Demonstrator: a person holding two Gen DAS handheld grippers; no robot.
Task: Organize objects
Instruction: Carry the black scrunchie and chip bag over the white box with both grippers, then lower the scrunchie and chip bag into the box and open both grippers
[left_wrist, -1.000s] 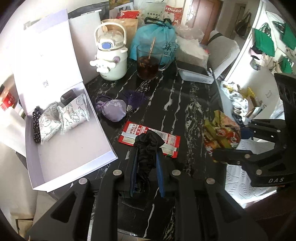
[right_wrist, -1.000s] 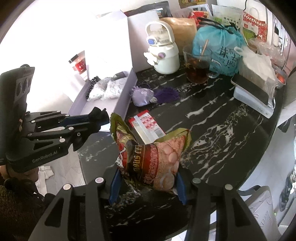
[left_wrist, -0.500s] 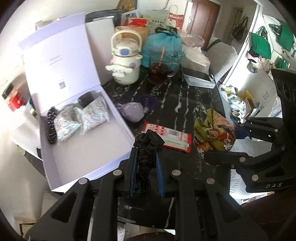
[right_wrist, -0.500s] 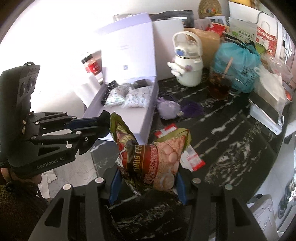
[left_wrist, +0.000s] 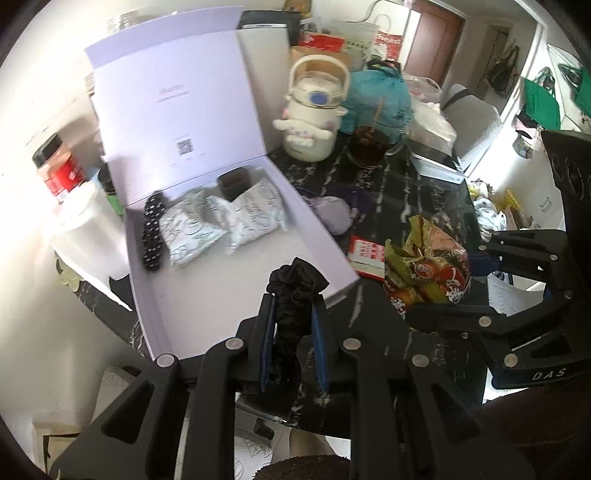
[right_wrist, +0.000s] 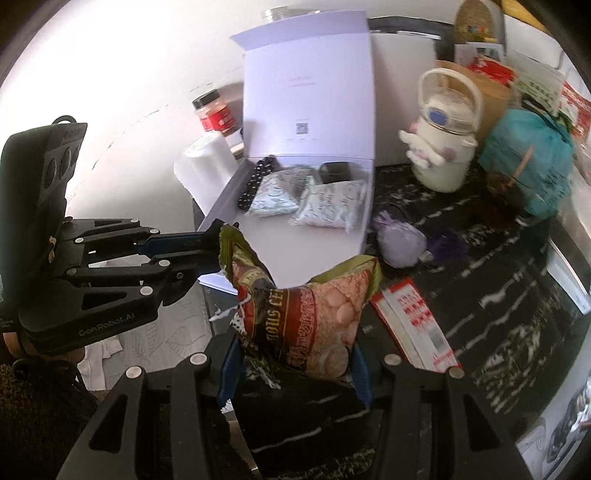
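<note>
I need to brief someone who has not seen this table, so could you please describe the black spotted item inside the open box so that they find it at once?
Find the open lavender box at the dark marble table's edge. Inside, along its left wall, lies a black spotted hair tie beside two pale printed packets. It alone is long, narrow and dotted white.
</note>
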